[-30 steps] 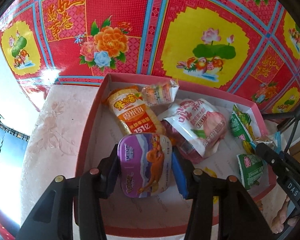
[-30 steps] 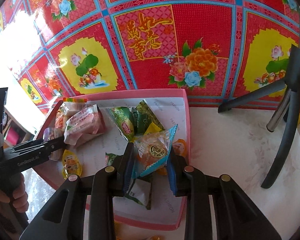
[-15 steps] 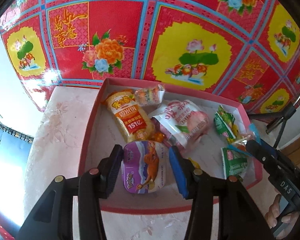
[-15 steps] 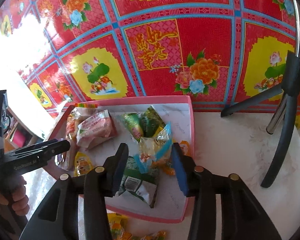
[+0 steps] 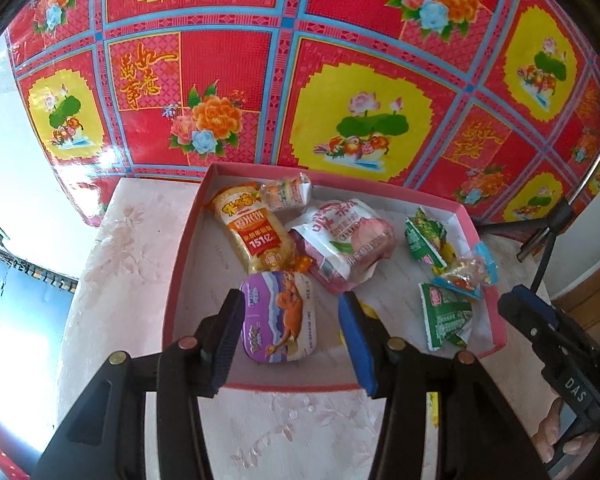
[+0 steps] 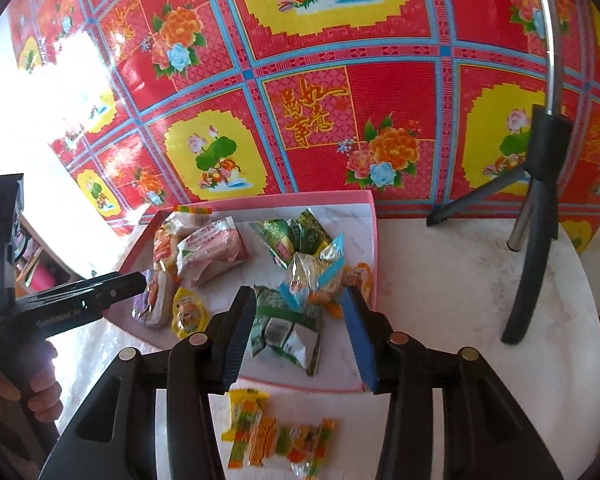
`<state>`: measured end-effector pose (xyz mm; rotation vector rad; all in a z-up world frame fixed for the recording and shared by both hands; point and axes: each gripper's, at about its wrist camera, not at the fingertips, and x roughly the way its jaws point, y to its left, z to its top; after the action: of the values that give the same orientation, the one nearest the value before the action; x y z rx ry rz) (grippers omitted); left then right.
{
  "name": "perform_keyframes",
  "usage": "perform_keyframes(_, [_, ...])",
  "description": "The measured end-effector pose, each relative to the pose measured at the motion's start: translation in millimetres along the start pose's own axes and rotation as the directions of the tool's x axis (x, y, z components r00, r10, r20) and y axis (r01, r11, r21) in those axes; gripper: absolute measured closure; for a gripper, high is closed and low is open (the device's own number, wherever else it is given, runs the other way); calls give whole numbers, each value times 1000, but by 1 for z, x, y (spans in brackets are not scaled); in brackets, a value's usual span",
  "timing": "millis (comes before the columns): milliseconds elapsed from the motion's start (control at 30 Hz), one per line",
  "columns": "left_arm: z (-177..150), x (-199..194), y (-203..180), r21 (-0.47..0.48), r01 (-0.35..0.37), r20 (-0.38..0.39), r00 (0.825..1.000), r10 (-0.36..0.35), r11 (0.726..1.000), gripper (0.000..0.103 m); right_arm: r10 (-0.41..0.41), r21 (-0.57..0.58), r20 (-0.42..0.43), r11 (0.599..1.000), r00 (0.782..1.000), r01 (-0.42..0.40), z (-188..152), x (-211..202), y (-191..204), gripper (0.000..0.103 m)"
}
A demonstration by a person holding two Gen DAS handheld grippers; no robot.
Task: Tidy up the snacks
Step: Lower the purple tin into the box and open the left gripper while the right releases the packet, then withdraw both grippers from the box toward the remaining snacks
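Snacks fill the pink box [image 5: 188,256]; both hand-held grippers [image 5: 292,328] [image 6: 300,332] hang released. Only the right view shows candy strips [image 6: 276,432] at the bench's near edge.

A pink-walled box [image 5: 476,232] with a white floor sits on a pale, faintly flowered counter [image 5: 124,264]. Behind hangs a red cloth [image 5: 228,60] with blue grid lines, yellow lotus medallions and orange peonies. Inside the box lie a purple tub [image 5: 278,316] with an orange figure, an orange-yellow packet [image 5: 252,232], a pink-white pouch [image 5: 348,240] and green packets [image 5: 446,316]. The striped yellow sweets [image 6: 276,428] on the counter look blurred, perhaps orange and green.
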<state>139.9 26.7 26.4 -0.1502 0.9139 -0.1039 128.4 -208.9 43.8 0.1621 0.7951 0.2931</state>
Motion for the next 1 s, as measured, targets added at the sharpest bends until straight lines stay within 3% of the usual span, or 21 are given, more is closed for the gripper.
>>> perform_keyframes(600, [-38,-35,-5,-1,37,-26,999,-37,999,52,31,107,-88,994,996,-21,-48,-23,-4,56])
perform_keyframes(800, [-56,-36,-7,-6,44,-49,998,-44,999,52,15,86,-138,996,990,-3,-65,-18,3,48])
perform_keyframes(1000, [-65,-33,-9,0,49,-68,996,-49,999,52,-3,100,-183,995,983,22,-72,-6,3,47])
